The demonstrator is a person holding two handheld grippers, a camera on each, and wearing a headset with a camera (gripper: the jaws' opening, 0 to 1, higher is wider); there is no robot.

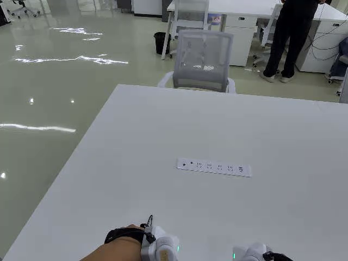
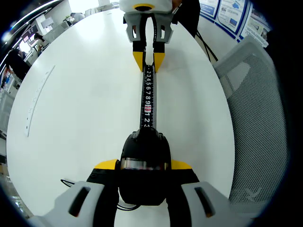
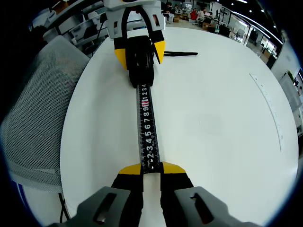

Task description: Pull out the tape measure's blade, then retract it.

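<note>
Left gripper [image 2: 144,165] clamping case [image 2: 144,149]; right gripper [image 3: 151,169] pinching blade [image 3: 147,123] tip, blade spanning between; head view cutting both grippers off at near edge

left gripper [image 2: 144,164] clamping tape measure [image 2: 144,150], blade [image 2: 147,97] extended

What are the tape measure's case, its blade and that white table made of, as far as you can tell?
Case: likely black plastic, perhaps with a rubbery shell; fairly glossy, with reflections on its top.
Blade: probably thin painted metal, black with white printed numerals, straight along its pulled-out length.
Table: smooth white laminate or similar, matte, with only a soft sheen.
</note>
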